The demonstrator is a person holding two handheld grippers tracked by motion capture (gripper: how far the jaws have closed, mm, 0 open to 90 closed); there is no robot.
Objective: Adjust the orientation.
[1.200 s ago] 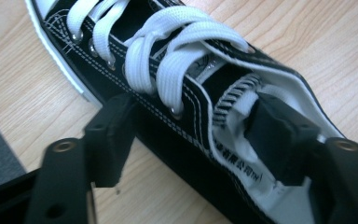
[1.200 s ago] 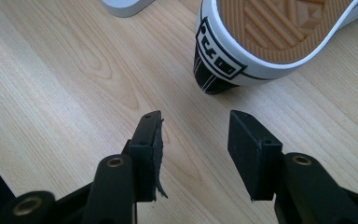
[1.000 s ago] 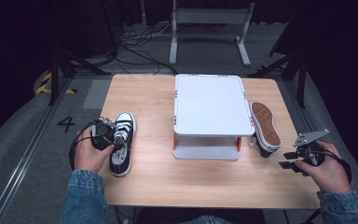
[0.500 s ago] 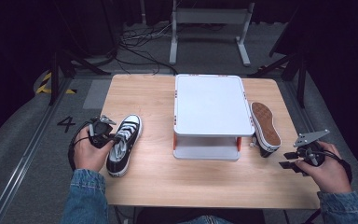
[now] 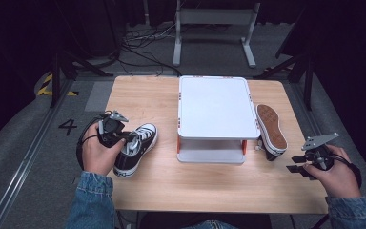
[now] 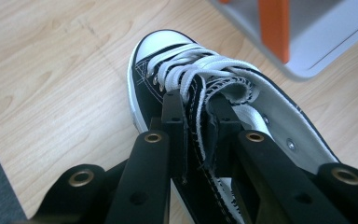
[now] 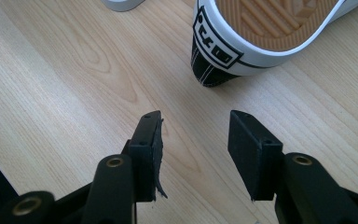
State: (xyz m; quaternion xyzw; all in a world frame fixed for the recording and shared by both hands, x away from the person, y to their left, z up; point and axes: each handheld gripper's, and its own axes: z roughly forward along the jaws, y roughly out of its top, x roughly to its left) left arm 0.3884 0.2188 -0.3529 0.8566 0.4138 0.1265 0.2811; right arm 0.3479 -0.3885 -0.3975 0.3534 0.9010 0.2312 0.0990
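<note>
A black high-top sneaker [image 5: 140, 138] with white laces and toe cap sits on the left part of the wooden table [image 5: 143, 95], toe pointing to the far right. My left gripper [image 5: 128, 140] is shut on it. In the left gripper view the sneaker's [image 6: 168, 60] canvas side wall by the laces is pinched in the left gripper [image 6: 198, 105], whose jaws have just been closing on it. The matching sneaker [image 5: 270, 131] lies on its side at the right, tan sole up. My right gripper [image 5: 295, 164] hovers open near its heel [image 7: 261, 28], with nothing in the right gripper [image 7: 196, 126].
A white two-level stand [image 5: 218, 102] with orange posts occupies the table's middle, between the two sneakers. Its corner [image 6: 307, 32] lies just beyond the held sneaker's toe. Bare wood runs along the table's near edge [image 5: 209, 191]. Metal frames and cables stand on the floor behind.
The left gripper has closed on the sneaker's side wall and risen a little. The sneaker's toe has swung from straight ahead toward the right. The right hand has stayed still.
</note>
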